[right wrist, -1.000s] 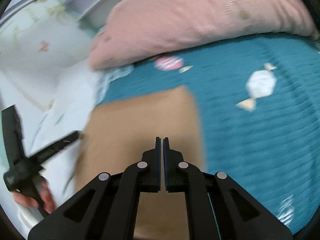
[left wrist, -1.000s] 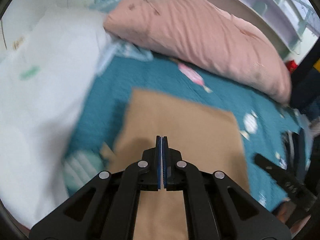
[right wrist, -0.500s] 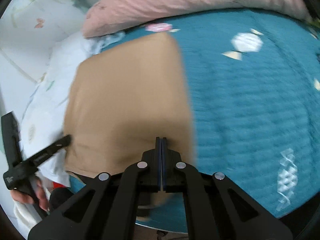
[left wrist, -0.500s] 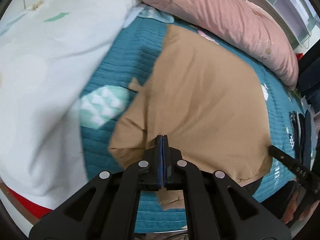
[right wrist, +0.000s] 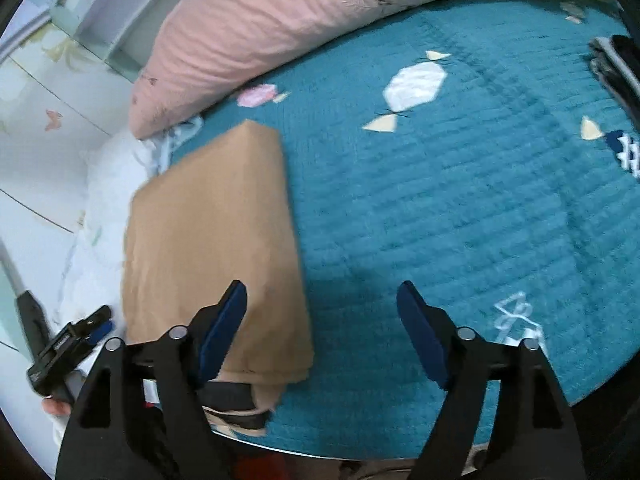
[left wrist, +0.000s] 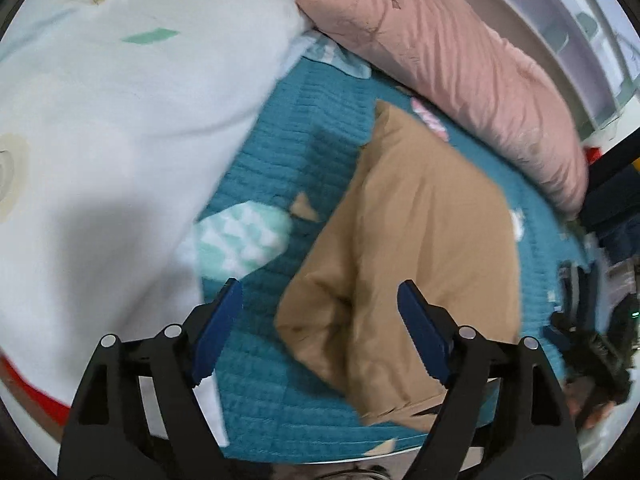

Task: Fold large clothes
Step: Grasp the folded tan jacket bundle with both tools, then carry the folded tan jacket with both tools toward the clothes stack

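Observation:
A tan garment [left wrist: 420, 248] lies folded on the teal quilted bedspread [left wrist: 288, 152], its near end bunched toward the bed's front edge. My left gripper [left wrist: 320, 320] is open and empty just above the garment's near left corner. In the right wrist view the garment [right wrist: 212, 240] lies at the left, with a dark band and loose tan fabric at its near edge. My right gripper [right wrist: 322, 316] is open and empty, its left finger over the garment's near right corner. The other gripper [right wrist: 68, 348] shows at the far left.
A long pink pillow [left wrist: 460, 64] lies along the back of the bed by a white shelf unit [left wrist: 568, 20]. A white duvet [left wrist: 100, 140] covers the left side. Dark folded clothes [right wrist: 616, 68] sit at the far right of the bedspread [right wrist: 460, 200].
Both grippers were shut on the tan garment and have opened, letting it go. The garment has been pulled toward the near edge and now lies flat on the bed.

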{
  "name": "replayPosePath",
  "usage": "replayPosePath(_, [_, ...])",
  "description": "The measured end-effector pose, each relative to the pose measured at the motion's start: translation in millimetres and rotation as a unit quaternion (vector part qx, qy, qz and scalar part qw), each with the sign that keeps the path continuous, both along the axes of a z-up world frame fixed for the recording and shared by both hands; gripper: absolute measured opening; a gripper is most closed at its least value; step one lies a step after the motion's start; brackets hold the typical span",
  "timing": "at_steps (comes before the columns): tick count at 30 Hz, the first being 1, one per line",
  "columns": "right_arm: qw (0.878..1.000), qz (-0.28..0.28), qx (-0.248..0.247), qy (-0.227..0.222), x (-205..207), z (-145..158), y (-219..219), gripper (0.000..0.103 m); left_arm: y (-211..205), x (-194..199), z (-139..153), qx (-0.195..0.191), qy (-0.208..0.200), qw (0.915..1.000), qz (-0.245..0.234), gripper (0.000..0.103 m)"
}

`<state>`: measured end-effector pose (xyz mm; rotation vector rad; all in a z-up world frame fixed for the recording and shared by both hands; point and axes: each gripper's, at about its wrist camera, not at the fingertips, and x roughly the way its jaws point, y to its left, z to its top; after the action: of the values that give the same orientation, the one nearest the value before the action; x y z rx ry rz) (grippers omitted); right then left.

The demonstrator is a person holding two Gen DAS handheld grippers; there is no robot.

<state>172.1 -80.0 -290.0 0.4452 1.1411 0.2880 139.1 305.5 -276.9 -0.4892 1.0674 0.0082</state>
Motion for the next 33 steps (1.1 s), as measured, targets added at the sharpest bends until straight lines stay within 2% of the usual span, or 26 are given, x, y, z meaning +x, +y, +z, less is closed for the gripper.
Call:
replayPosePath(4, [0.999,0.033,0.017,0.03,20,-6,14,0.078,-1,30,-8,-0.033,0.013,0.9991,-0.023,0.083])
replayPosePath(7, [0.996,0.058,0.048,0.05,37,-14,25,0.079,0,51,-20,-0.071,0.026,0.9963,-0.042,0.086])
replayPosePath(9, [0.994,0.066,0.058,0.066,49,-23,31,0.079,2,67,-35,-0.076,0.047,0.9947,-0.051,0.086])
replayPosePath(11, [0.991,0.075,0.069,0.092,62,-34,36,0.079,3,80,-49,-0.103,0.07,0.9902,-0.065,0.086])
replayPosePath(15, [0.984,0.092,0.101,0.114,77,-45,43,0.079,8,98,-69,-0.172,0.09,0.9766,-0.091,0.086])
replayPosePath(17, [0.977,0.103,0.136,0.131,85,-53,47,0.079,9,103,-76,-0.203,0.094,0.9693,-0.102,0.086])
replayPosePath(20, [0.968,0.112,0.172,0.147,92,-62,49,0.084,10,111,-95,-0.277,0.118,0.9463,-0.119,0.087])
replayPosePath(22, [0.964,0.11,0.182,0.161,96,-72,50,0.092,12,115,-108,-0.31,0.132,0.9344,-0.116,0.09])
replayPosePath(24, [0.953,0.104,0.221,0.18,96,-85,52,0.094,11,118,-114,-0.334,0.127,0.9269,-0.116,0.093])
replayPosePath(26, [0.944,0.103,0.249,0.19,96,-96,57,0.096,7,120,-113,-0.331,0.121,0.9274,-0.125,0.094])
replayPosePath(30, [0.952,0.091,0.241,0.163,93,-92,66,0.096,-3,119,-107,-0.321,0.099,0.9349,-0.116,0.094])
replayPosePath(31, [0.952,0.091,0.244,0.159,93,-89,67,0.09,-6,117,-104,-0.319,0.092,0.9362,-0.116,0.093])
replayPosePath(33, [0.952,0.089,0.248,0.155,91,-84,67,0.079,-8,111,-99,-0.325,0.079,0.9354,-0.114,0.082])
